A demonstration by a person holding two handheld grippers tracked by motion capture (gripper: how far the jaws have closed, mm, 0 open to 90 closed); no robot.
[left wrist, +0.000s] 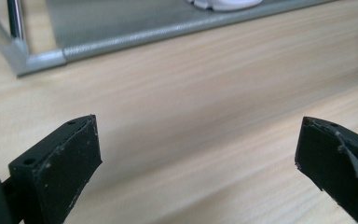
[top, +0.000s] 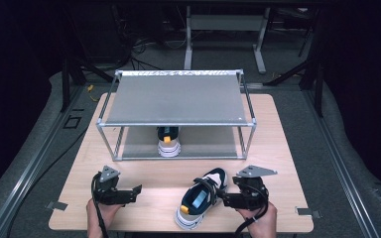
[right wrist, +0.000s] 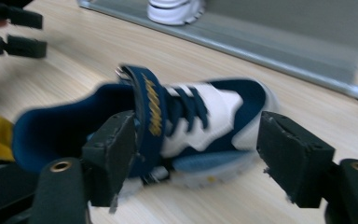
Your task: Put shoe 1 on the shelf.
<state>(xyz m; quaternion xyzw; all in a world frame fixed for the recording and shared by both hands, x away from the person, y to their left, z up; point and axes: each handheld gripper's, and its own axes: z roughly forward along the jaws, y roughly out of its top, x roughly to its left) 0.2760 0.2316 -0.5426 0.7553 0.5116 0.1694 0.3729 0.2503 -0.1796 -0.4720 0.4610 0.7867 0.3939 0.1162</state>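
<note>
While my right gripper [top: 226,194] has its jaws on both sides of the shoe [top: 201,197] at the bottom middle, not squeezing it, my left gripper [top: 138,190] is wide apart, holding nothing.

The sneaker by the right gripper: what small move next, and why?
Probably close the right gripper on the sneaker. In the right gripper view one jaw sits inside its collar, by the strap, and the other stands clear of its outer side, so no grip looks secured yet. Its mate already stands on the rack's lower shelf, while the left gripper is open and empty.
</note>
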